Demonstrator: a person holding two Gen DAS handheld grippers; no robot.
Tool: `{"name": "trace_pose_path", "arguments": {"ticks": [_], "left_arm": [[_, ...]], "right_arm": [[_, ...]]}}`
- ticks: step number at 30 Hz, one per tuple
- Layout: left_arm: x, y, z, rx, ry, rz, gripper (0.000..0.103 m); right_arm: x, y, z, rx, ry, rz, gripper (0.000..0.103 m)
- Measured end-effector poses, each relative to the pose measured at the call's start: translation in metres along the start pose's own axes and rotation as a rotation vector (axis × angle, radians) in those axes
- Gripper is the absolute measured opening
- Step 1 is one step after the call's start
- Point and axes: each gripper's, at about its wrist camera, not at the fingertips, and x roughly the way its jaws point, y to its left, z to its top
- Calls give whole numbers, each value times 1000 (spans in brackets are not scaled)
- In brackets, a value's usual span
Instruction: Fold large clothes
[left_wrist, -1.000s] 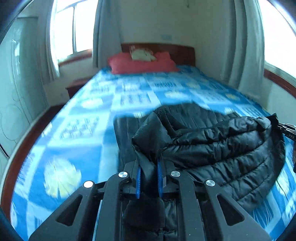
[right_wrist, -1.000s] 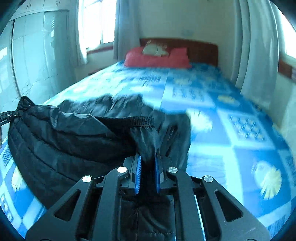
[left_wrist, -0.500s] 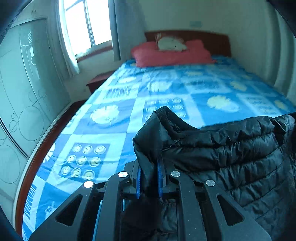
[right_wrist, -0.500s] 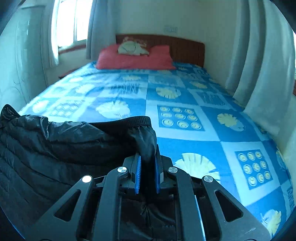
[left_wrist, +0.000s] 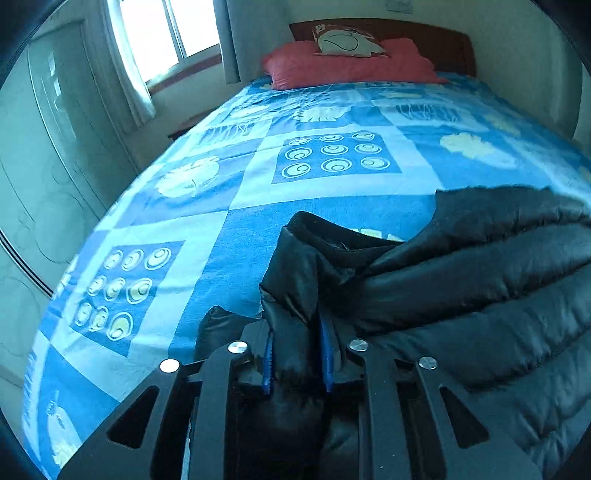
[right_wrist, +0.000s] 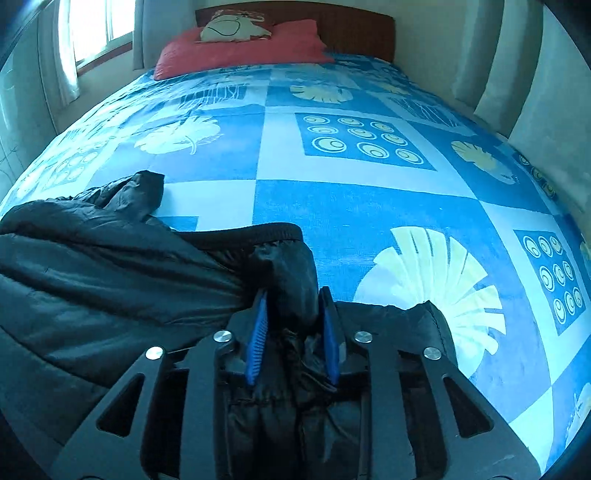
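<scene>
Left wrist view: left gripper clamped on a bunched fold of the black puffer jacket, fabric pinched btwn the two blue pads. Rest of jacket spreads to the gripper's right, quilted side up, lying on the bed w/ blue patchwork sheet. A ribbed black hem/cuff edge sits just ahead of the gripper. Far ahead: red pillow w/ a small pale cushion on top, against the wooden headboard. Window w/ curtain ahead-left, wardrobe doors at far left.

Right wrist view: right gripper also clamped on the black puffer jacket, a puffy fold squeezed btwn its blue pads. Bulk of jacket lies to this gripper's left on the bed; a ribbed band runs just ahead-left of the pads; some jacket also under and just right of the gripper. Ahead: red pillow, pale cushion, headboard. Curtains at right.
</scene>
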Motion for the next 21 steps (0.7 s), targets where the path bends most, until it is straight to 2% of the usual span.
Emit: {"name": "trace_pose_path", "arguments": {"ticks": [2,4,5,6,9,10,12,14,16,18,21], "left_arm": [[-9,22,3,-102,5,-86,44],[-17,57,1,-279,0,-232,56],[-22,76,-2,-374,-15,-258,57],[-29,93,-5,-452,-24,-212,58],[-50,114,-6,-517,-58,-156,58],[-62,113,-4,-514,-75,-156,58],[-83,94,2,-446,-103,-161,58],[-107,53,7,-318,-155,-159,59],[-118,7,10,-204,-171,-168,64],[-117,-29,11,-137,-170,-197,64],[-90,-70,6,-73,-124,-164,64]], "right_arm": [[-7,-4,0,17,-11,-39,51],[-11,-15,0,55,-18,-6,54],[-17,-24,0,96,-24,5,54],[-21,-27,0,116,-29,4,54],[-51,-27,0,155,-92,-35,54],[-62,-20,0,147,-118,-13,54],[-85,3,1,117,-164,52,54],[-96,24,1,90,-178,121,54],[-99,54,1,52,-165,174,54],[-91,80,-1,18,-143,200,54],[-68,108,-9,-25,-97,185,54]]}}
